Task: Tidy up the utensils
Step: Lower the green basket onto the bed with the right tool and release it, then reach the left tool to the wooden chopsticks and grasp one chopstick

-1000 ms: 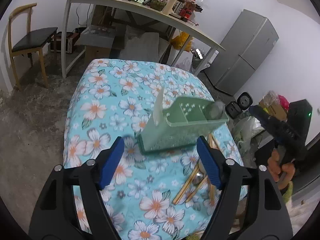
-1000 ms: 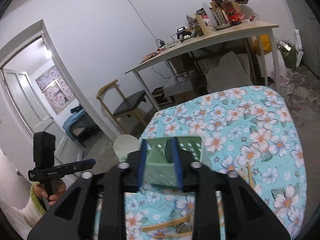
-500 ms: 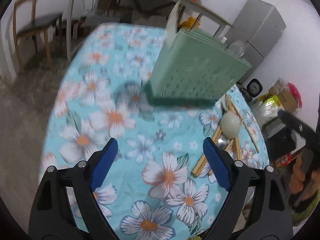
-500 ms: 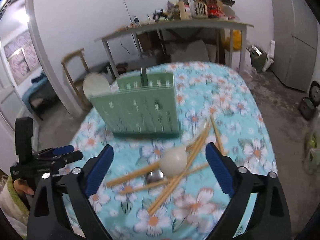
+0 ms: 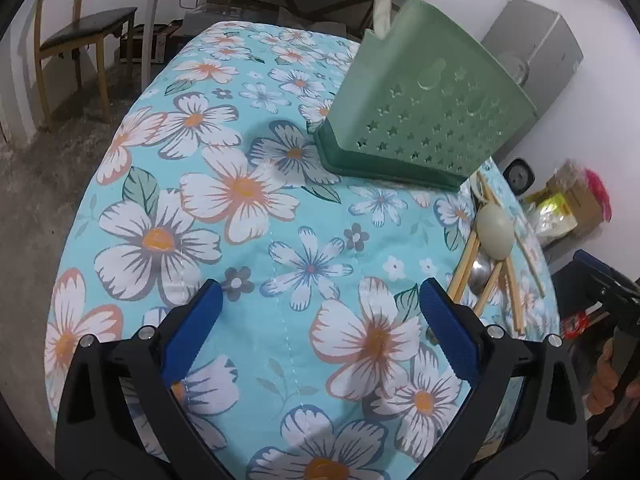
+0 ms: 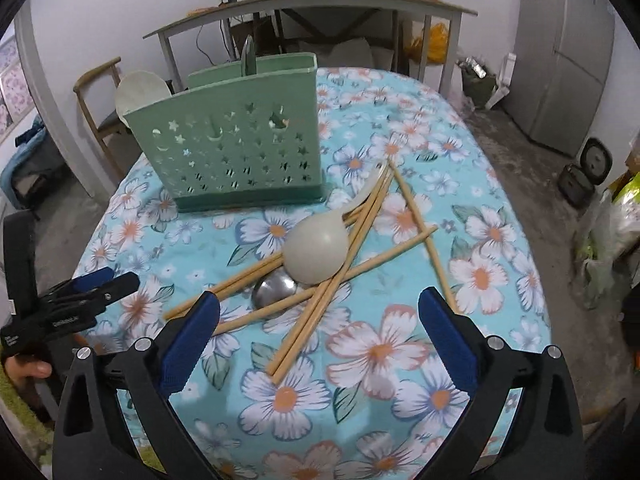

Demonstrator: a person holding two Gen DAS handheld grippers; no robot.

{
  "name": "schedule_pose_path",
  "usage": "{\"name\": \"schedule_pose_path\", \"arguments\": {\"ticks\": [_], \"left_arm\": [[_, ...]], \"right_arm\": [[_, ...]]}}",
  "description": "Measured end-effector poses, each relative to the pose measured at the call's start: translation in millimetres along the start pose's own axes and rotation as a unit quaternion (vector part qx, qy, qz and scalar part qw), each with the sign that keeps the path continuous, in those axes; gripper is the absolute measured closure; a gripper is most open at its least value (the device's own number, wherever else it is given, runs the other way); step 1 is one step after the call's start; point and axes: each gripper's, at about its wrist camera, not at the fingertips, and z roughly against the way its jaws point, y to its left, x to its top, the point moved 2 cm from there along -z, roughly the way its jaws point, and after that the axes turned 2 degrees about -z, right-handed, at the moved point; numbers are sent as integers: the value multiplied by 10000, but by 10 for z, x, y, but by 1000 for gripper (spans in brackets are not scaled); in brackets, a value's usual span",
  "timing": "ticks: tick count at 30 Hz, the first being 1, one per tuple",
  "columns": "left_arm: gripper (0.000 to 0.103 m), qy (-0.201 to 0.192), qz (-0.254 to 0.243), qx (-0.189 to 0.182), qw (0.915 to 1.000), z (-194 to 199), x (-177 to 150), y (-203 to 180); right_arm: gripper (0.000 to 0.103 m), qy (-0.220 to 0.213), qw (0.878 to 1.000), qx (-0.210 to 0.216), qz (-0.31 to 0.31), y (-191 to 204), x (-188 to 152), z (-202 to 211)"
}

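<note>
A green star-punched utensil holder (image 6: 240, 136) (image 5: 424, 120) stands on the flowered tablecloth (image 6: 380, 352), with a white spoon (image 6: 140, 88) and a dark handle (image 6: 249, 56) sticking out of it. In front of it lies a heap: a white ladle spoon (image 6: 316, 252) (image 5: 496, 236), a metal spoon (image 6: 274, 290) and several wooden chopsticks (image 6: 360, 216) (image 5: 464, 264). My right gripper (image 6: 319, 298) hovers just short of the heap, its jaws opening with nothing between them. My left gripper (image 5: 320, 286) is over bare cloth left of the heap, its jaws also opening and empty.
The left gripper (image 6: 80, 292), held by a hand, shows at the table's left edge. Behind the table are a wooden chair (image 5: 76, 32), a cluttered desk (image 6: 320, 0) and a grey fridge (image 6: 568, 60). A rice cooker (image 6: 596, 160) and bags (image 5: 568, 204) sit on the floor.
The holder, held up between the right gripper's fingers a second ago, now stands on the table. Both grippers have opened wide, drawn back from it and sunk toward the cloth.
</note>
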Motion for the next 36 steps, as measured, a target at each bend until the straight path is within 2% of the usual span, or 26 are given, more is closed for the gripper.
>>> {"name": "schedule_pose_path", "arguments": {"ticks": [4, 7, 14, 17, 22, 24, 25, 27, 29, 30, 36], "left_arm": [[8, 0, 5, 10, 10000, -1, 8, -7], [8, 7, -67, 80, 9999, -7, 4, -15], [8, 29, -406, 281, 9988, -9, -6, -109], [8, -50, -479, 241, 9986, 54, 8, -167], [8, -215, -1058, 186, 9940, 209, -3, -403], [9, -235, -1245, 121, 9919, 249, 0, -494], [12, -251, -1327, 80, 9908, 269, 2, -538], [24, -252, -1470, 45, 9888, 285, 12, -620], [30, -202, -1536, 22, 9879, 278, 21, -664], [37, -135, -1559, -35, 9877, 253, 27, -686], [58, 179, -1830, -275, 9826, 97, 13, -830]], "right_arm": [[6, -584, 9981, -118, 129, -21, 44, 152], [6, -730, 9972, 23, 128, -49, 46, 169], [6, -518, 9984, 215, -31, -238, -71, 34], [6, -496, 9979, 321, -249, -383, -134, 3], [7, -469, 9970, 474, -400, -481, -177, -15], [13, -468, 9963, 587, -429, -485, -168, -16], [15, -456, 9958, 660, -440, -481, -159, -21], [20, -421, 9947, 802, -484, -475, -147, -36], [24, -340, 9930, 995, -547, -454, -132, -70], [26, -299, 9922, 1064, -570, -448, -128, -89], [36, -108, 9884, 1323, -741, -457, -112, -181]]}}
